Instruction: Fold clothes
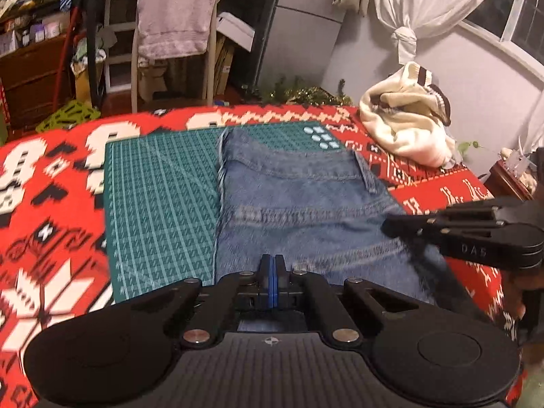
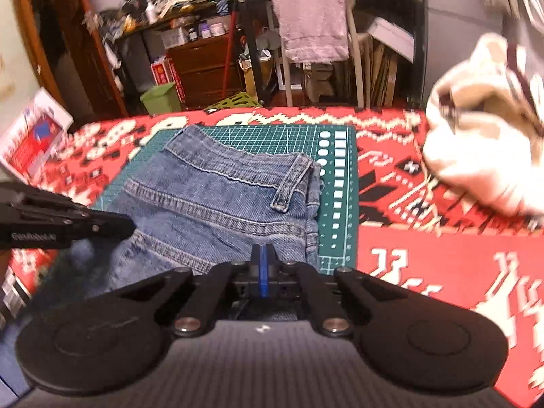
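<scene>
Folded blue jeans (image 1: 299, 187) (image 2: 221, 197) lie flat on a green cutting mat (image 1: 159, 187) (image 2: 336, 176), with a belt loop and seams facing up. My left gripper (image 1: 271, 260) is shut, its blue pads pressed together with no cloth showing between them, just above the jeans' near edge. The right wrist view shows that left gripper (image 2: 131, 227) from the side, over the jeans' left part. My right gripper (image 2: 261, 251) is also shut, low over the near right part of the jeans. Its tip (image 1: 386, 227) reaches in from the right in the left wrist view.
A red patterned blanket (image 1: 51, 204) (image 2: 442, 255) covers the table under the mat. A crumpled cream sweater (image 1: 404, 125) (image 2: 482, 142) lies at the back right. Beyond the far edge stand a chair with a pink towel (image 1: 176, 10) (image 2: 312, 13) and cluttered shelves.
</scene>
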